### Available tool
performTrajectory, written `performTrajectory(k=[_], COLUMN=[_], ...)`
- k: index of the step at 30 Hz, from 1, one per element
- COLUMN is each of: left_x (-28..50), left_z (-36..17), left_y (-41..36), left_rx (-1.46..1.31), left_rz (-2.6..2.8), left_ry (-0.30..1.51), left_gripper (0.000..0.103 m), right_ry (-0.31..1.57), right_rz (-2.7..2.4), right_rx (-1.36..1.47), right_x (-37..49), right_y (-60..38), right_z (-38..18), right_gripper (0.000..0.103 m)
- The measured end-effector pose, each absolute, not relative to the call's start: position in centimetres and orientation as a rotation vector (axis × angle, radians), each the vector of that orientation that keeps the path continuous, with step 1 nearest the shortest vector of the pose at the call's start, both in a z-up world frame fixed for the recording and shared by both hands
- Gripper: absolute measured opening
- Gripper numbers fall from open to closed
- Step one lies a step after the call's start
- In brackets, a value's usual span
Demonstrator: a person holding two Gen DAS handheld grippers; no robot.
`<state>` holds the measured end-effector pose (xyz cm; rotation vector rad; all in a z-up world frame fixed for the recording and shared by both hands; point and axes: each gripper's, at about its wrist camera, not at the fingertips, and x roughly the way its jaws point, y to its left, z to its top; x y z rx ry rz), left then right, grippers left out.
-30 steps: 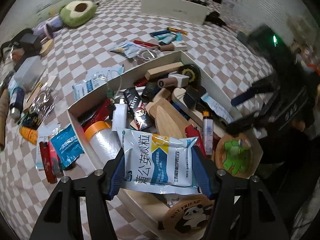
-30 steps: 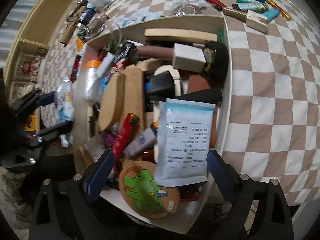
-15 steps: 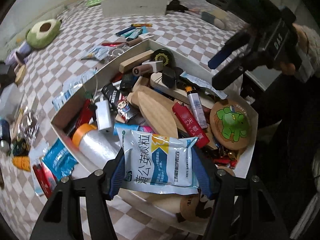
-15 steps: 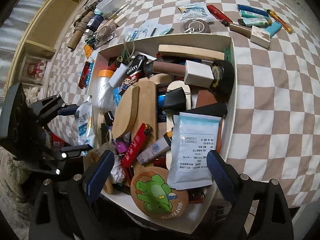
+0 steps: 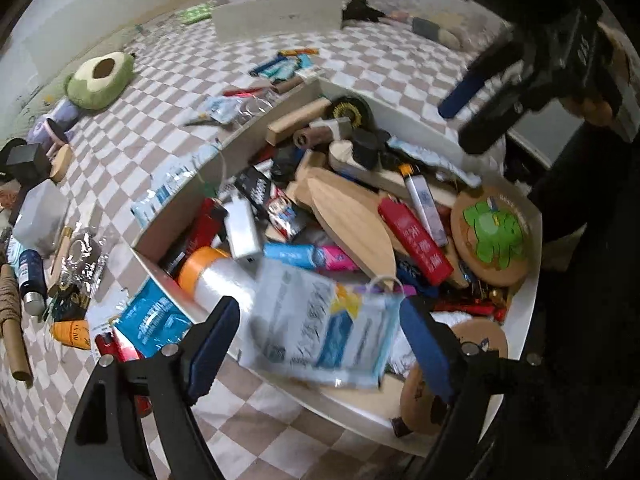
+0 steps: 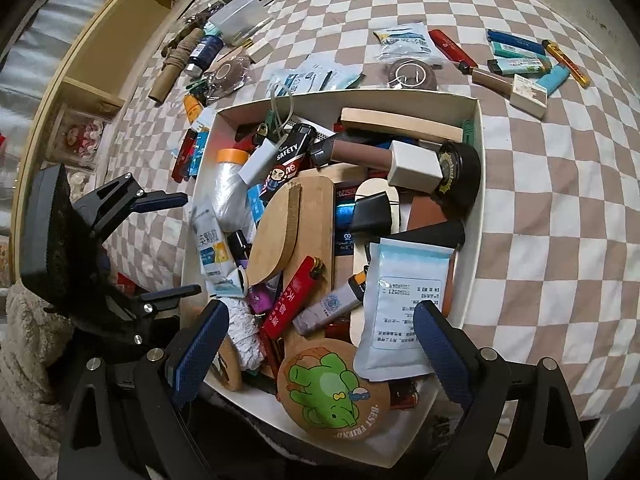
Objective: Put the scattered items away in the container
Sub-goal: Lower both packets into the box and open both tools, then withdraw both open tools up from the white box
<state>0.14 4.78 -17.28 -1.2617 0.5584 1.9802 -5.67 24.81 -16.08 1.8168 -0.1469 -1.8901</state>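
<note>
A brown-and-white checked cloth [image 6: 560, 184] lies under the white container [image 6: 478, 184]. The sachet [image 5: 320, 324] is white, blue and yellow; the round wooden coaster [image 6: 334, 390] bears a green elephant.

A: What's different with the left gripper [image 5: 320, 330]?
B: Its jaws, clamped on the blue-and-white sachet [image 5: 320, 330] a second ago, are opening; the sachet sits blurred between them, tilted over the white box [image 5: 528, 312]'s near edge, no longer pinched.
</note>
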Motion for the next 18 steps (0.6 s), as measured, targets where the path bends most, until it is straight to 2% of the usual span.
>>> performTrajectory(k=[7,13,18], left_x=[-1.9,-1.2,0.0], left_z=[-17.0,-19.4,-21.4], left_y=[6.0,7.8,7.2], left_rx=[-1.268,-1.316,-1.370], left_rz=[2.088,2.025,1.939], left_ry=[0.585,0.786,0.879], left_gripper=[0.083,0.083,0.083], right_ry=[-0.146,-0.141,-0.145], right_rz=[-1.892,-1.887,-1.887], right_rx=[1.809,1.812,1.815], right_x=[-5.7,-5.8,-5.8], right_y=[24.8,24.7,24.9], right_z=[-15.9,-15.9,-16.0], right_gripper=[0.093,0.093,0.093])
